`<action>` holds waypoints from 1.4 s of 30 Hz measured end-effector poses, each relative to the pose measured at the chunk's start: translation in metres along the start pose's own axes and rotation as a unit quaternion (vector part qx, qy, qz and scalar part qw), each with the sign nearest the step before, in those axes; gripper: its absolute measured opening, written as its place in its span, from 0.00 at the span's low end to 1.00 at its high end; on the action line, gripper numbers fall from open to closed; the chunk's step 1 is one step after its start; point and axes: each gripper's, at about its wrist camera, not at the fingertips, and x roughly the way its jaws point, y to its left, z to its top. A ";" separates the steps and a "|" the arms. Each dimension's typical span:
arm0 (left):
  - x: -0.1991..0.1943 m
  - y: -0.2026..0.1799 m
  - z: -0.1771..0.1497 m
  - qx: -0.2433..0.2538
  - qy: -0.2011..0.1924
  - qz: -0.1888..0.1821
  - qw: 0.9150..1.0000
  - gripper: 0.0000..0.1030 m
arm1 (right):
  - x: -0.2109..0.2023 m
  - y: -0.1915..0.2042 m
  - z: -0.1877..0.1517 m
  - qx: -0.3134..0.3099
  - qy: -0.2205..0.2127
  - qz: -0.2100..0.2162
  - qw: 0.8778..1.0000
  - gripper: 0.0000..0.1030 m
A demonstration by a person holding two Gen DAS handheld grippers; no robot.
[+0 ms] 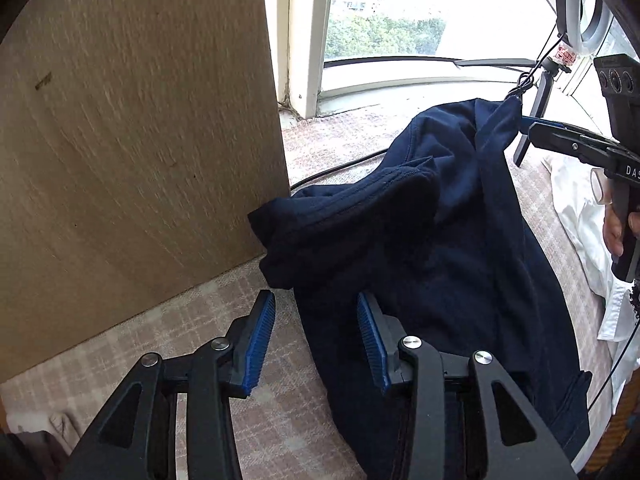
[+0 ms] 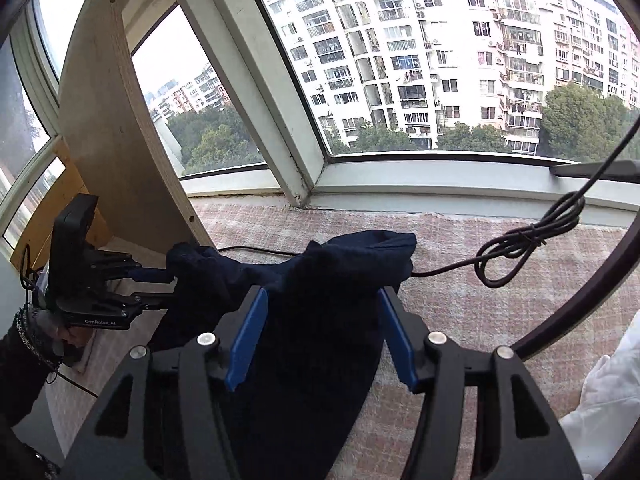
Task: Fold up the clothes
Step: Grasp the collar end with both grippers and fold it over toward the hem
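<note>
Left wrist view, from its left edge: a tall wooden panel [image 1: 140, 152] stands on the checked blanket [image 1: 168, 340], and I place everything else against that panel. Just right of its foot, my left gripper [image 1: 316, 340] has its blue pads [image 1: 260, 340] apart, with nothing pressed between them. One pad sits over bare blanket, the other over the edge of the navy garment [image 1: 440, 240]. The garment lies heaped on the blanket, its bunched cuff end touching the panel's lower corner and the rest running away to the right. Behind it, right of the panel, a black cable [image 1: 336, 168] crosses the blanket below the window [image 1: 384, 20]. Further right still, my right gripper [image 1: 528, 128] reaches the garment's raised far end, and white cloth [image 1: 580, 216] lies at the far edge.

From the right wrist, my left gripper [image 2: 168, 280] shows beside the panel [image 2: 120, 140]. My right gripper [image 2: 320, 336] stands with its fingers spread, the navy fabric [image 2: 312, 280] mounded between them; whether the pads touch it I cannot tell.
</note>
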 end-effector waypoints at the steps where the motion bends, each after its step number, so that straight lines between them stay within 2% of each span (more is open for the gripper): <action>1: 0.001 0.001 -0.001 -0.001 0.002 -0.001 1.000 0.42 | 0.004 -0.009 -0.007 0.011 0.013 -0.006 1.000 0.55; 2: 0.003 0.002 -0.001 -0.003 0.003 -0.003 1.000 0.42 | 0.008 -0.016 -0.011 0.023 0.025 -0.012 0.999 0.55; 4: 0.007 0.004 0.002 -0.010 0.008 -0.008 1.000 0.43 | 0.018 -0.028 -0.016 0.043 0.037 0.004 0.998 0.55; 8: 0.010 0.005 0.009 -0.010 0.010 -0.006 1.000 0.43 | 0.033 -0.036 -0.006 0.071 0.029 0.043 0.996 0.55; 13: 0.000 0.017 0.013 -0.039 -0.004 -0.014 0.999 0.44 | 0.053 -0.032 0.010 0.054 0.049 0.043 0.996 0.55; 18: -0.002 0.016 0.017 -0.043 -0.007 -0.012 0.999 0.44 | 0.070 -0.027 0.015 0.052 0.066 0.061 0.995 0.55; 21: -0.003 0.016 0.019 -0.044 -0.010 -0.020 0.999 0.38 | 0.077 -0.025 0.015 0.054 0.071 0.072 0.993 0.53; 22: -0.003 0.017 0.019 -0.046 -0.011 -0.026 0.999 0.32 | 0.079 -0.024 0.014 0.055 0.071 0.077 0.993 0.43; 23: -0.003 0.018 0.019 -0.050 -0.013 -0.031 0.998 0.30 | 0.080 -0.024 0.014 0.058 0.072 0.082 0.992 0.29; 25: -0.003 0.019 0.018 -0.057 -0.018 -0.042 0.997 0.13 | 0.079 -0.022 0.012 0.065 0.068 0.095 0.991 0.14; 29: -0.024 0.017 0.015 -0.037 -0.031 -0.051 0.998 0.11 | 0.062 -0.012 0.012 0.065 0.052 0.115 0.990 0.11; 33: -0.066 0.019 0.012 -0.026 -0.047 -0.072 0.996 0.11 | 0.019 0.010 0.017 0.040 0.019 0.122 0.992 0.11; 38: -0.137 0.010 -0.004 0.006 -0.072 -0.079 0.994 0.11 | -0.046 0.054 0.015 -0.015 -0.006 0.099 0.995 0.11; 42: -0.204 0.007 -0.020 0.044 -0.092 -0.078 0.992 0.11 | -0.097 0.095 -0.006 -0.061 -0.018 0.069 0.996 0.11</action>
